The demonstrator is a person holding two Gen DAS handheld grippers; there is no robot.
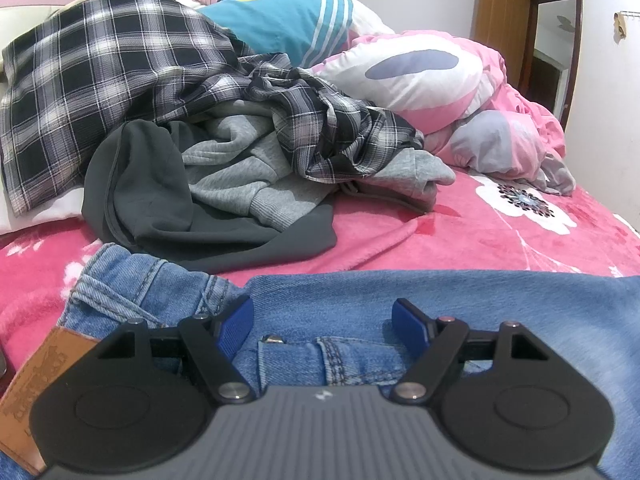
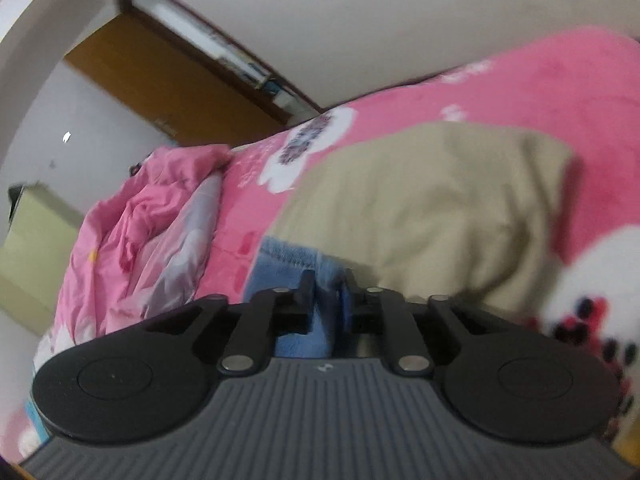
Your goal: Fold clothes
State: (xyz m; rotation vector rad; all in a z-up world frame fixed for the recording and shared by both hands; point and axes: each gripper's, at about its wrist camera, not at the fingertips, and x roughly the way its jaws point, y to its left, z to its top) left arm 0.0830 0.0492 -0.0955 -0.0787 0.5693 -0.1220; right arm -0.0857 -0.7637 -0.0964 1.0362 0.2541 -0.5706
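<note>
Jeans point(image 1: 440, 304) of light blue denim lie flat across the lower part of the left wrist view, on a pink flowered bedspread point(image 1: 440, 236). Their waistband and a brown leather patch point(image 1: 36, 392) are at the lower left. The left gripper point(image 1: 322, 322) sits low over the denim with its jaws spread wide. Its 2 blue pads stand well apart and nothing is pinched between them; a belt loop and a rivet show in the gap.

Beyond the jeans, in the middle of that frame, is a loose heap. A dark grey garment point(image 1: 140, 200) is in front, with a light grey sweatshirt point(image 1: 240, 176) on it. A black-and-white plaid shirt point(image 1: 100, 80) is draped over the upper left, and a teal garment point(image 1: 280, 24) with white stripes lies at the top. A bunched pink quilt point(image 1: 440, 72) fills the upper right, with a brown door point(image 1: 500, 20) behind it.

The right wrist view is tilted and blurred. The right gripper point(image 2: 325, 296) has its jaws set narrow, and a fold of the jeans point(image 2: 288, 264) lies between them. Whether the pads press on it cannot be told. Just beyond, in the centre right, lies a beige garment point(image 2: 440, 208) on the bedspread point(image 2: 560, 88). The quilt point(image 2: 140, 220) is at the left and the door point(image 2: 160, 92) at the upper left.
</note>
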